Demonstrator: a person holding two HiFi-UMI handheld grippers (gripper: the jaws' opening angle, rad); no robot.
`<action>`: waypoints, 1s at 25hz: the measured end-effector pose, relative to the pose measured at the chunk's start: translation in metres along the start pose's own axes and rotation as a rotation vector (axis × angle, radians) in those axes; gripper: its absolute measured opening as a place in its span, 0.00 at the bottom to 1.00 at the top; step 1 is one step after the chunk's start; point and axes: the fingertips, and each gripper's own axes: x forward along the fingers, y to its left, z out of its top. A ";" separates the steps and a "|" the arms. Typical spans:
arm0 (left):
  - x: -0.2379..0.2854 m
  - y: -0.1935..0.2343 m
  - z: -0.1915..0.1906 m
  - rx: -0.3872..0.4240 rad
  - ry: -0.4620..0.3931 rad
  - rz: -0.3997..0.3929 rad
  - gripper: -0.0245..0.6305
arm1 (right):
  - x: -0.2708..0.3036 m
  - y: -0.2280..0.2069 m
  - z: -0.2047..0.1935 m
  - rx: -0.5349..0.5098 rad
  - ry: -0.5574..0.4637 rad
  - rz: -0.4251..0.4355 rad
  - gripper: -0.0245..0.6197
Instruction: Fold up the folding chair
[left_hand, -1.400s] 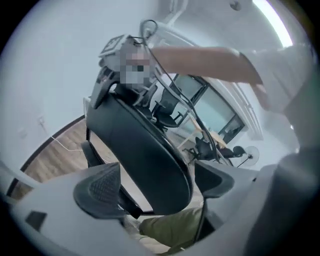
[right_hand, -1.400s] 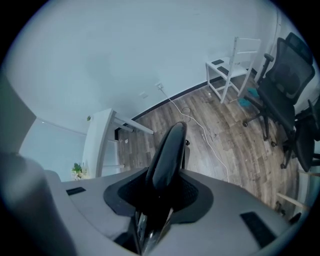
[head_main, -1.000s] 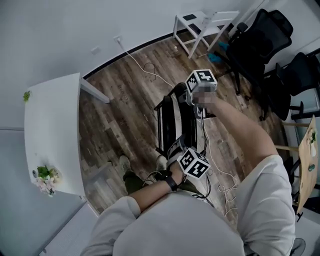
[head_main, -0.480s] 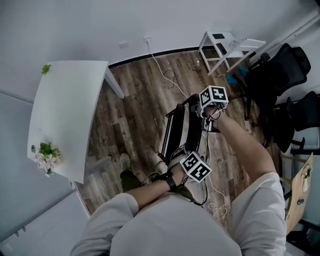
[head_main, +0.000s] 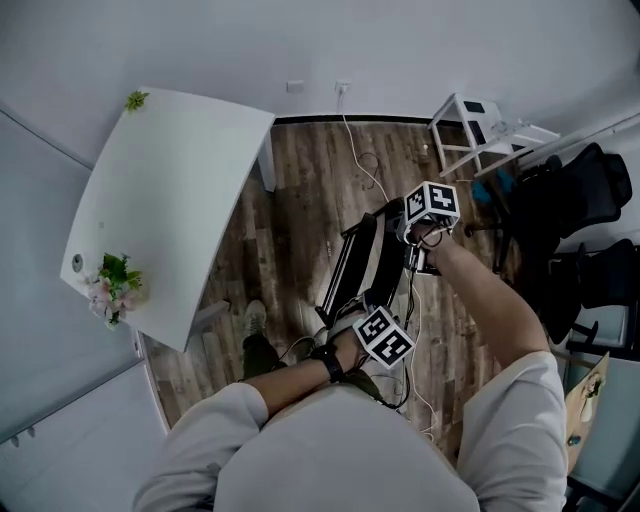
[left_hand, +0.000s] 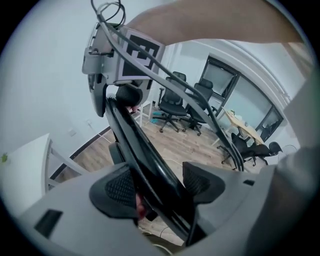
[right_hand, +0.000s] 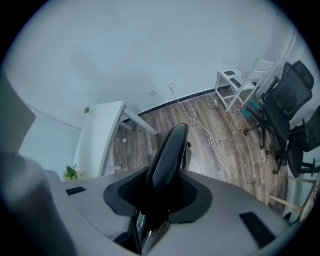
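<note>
The chair (head_main: 362, 262) is folded flat, a thin black slab on edge over the wood floor (head_main: 290, 200), between the white counter (head_main: 170, 190) and the office chairs (head_main: 585, 215). In the head view its long axis runs from the person's feet up and to the right, toward the wall. Whether its lower edge touches the floor cannot be made out.

The left claw (left_hand: 159, 187) is at the chair's near end, close to the person's body. Its jaws have just been closing, and the chair's black frame tubes run between them and fill the gap. The pads (left_hand: 119, 189) sit against the frame, so it grasps the chair. From there the frame climbs away toward the other claw's marker cube.

The right claw (right_hand: 159, 192) is at the far end, clenched on the chair's rounded black edge, which rises out of the jaws toward the wall.

Flowers (head_main: 113, 285) sit at the counter's near edge. A white cable (head_main: 365, 170) trails over the floor from the wall toward the chair.
</note>
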 end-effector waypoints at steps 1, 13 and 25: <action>-0.007 0.009 -0.003 -0.006 -0.003 0.003 0.49 | 0.001 0.012 0.003 -0.003 0.001 0.004 0.24; -0.087 0.138 -0.066 -0.045 -0.024 0.077 0.47 | 0.044 0.167 0.042 -0.017 -0.013 0.080 0.23; -0.134 0.240 -0.126 -0.078 -0.025 0.052 0.42 | 0.094 0.271 0.068 0.002 -0.001 0.107 0.24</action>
